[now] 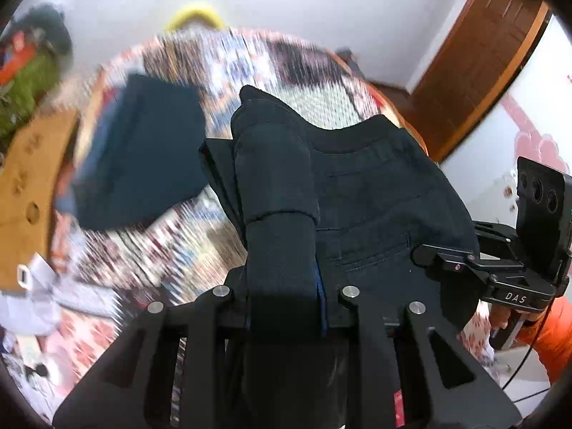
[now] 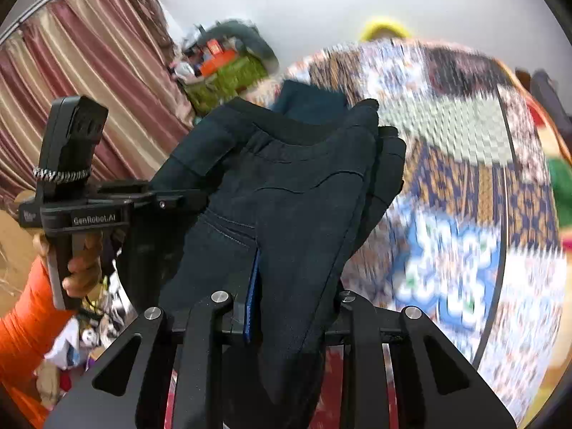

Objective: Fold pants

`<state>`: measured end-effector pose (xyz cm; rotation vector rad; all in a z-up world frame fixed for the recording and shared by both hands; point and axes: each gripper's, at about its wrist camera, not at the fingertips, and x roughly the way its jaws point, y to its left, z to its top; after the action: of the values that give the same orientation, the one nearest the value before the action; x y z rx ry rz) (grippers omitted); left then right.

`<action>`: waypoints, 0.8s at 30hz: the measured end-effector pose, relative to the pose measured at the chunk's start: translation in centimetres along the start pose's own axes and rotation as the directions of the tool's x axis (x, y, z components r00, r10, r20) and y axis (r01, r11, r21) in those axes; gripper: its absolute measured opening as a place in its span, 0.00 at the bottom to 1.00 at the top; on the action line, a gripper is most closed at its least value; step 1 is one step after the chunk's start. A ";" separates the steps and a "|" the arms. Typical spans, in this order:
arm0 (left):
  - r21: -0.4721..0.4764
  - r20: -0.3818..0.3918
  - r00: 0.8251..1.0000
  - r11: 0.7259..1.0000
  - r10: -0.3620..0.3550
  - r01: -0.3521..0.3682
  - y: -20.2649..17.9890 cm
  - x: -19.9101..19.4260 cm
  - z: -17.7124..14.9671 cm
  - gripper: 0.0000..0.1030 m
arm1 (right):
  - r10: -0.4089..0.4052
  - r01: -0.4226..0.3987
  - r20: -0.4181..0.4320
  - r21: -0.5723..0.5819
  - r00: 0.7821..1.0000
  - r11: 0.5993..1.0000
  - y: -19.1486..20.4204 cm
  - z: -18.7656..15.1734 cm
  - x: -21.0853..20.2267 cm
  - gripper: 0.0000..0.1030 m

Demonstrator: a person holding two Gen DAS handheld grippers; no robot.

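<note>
Dark navy pants (image 1: 375, 193) hang lifted over a patterned bedspread (image 1: 250, 57), their waistband stretched between both grippers. My left gripper (image 1: 284, 279) is shut on one end of the waistband, and cloth wraps over its fingers and hides the tips. In the right wrist view my right gripper (image 2: 286, 286) is shut on the other end of the pants (image 2: 286, 186); a blue pad (image 2: 252, 286) shows beside the fabric. Each view shows the other gripper's body at the edge, held by a hand (image 2: 82, 271) in an orange sleeve.
A folded dark garment (image 1: 143, 150) lies on the bedspread to the left. Beyond the bed are a white wall, a yellow object (image 1: 195, 16), a wooden door (image 1: 482, 53), striped curtains (image 2: 89, 53) and a cluttered green pile (image 2: 225, 75). Loose items lie on the floor (image 2: 82, 339).
</note>
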<state>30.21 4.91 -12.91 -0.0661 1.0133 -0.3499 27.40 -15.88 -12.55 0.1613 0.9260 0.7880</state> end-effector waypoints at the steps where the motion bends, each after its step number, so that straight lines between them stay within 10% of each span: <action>1: 0.000 0.027 1.000 1.000 0.009 -0.009 0.4 -0.7 0.6 0.25 | 0.000 0.000 0.022 -0.015 1.000 1.000 0.4 1.0 0.0 0.21; 13: -0.030 0.250 0.956 0.989 0.150 -0.147 6.9 -4.4 8.7 0.24 | 0.020 0.003 0.162 -0.140 0.987 0.990 3.3 11.0 5.1 0.21; 24: -0.074 0.206 0.944 0.966 0.256 -0.246 15.4 2.4 11.6 0.24 | 0.017 0.000 0.120 -0.138 0.993 0.990 1.6 14.3 16.0 0.21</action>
<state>45.06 17.37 -12.04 -0.0159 0.8042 -0.0824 43.05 -1.18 -13.54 0.0906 0.7545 0.8382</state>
